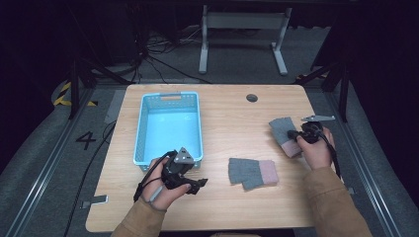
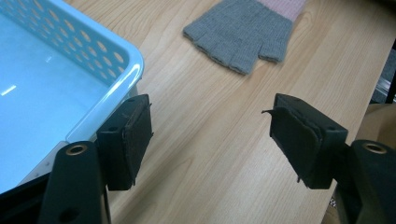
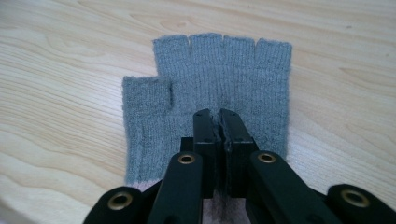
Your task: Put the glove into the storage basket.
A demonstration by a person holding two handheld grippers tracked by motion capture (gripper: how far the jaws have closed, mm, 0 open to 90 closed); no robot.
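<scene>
Looking across the wooden table (image 1: pixel 222 113) from the left, I see the light blue perforated basket (image 1: pixel 169 127) standing on its left half, nothing inside that I can make out. Just in front of the basket's near right corner, my left gripper (image 1: pixel 196 184) hovers over the wood with its jaws spread wide and nothing between them; in the left gripper view the basket's rim sits right beside one jaw. Near the table's middle lies a grey fingerless glove with a pink cuff (image 1: pixel 252 172), flat, apart from both grippers. Farther right, my right gripper (image 1: pixel 295 134) rests on a second grey glove (image 3: pixel 210 88); its jaws are pressed together over the glove's palm, and I cannot tell whether any knit is pinched between them.
</scene>
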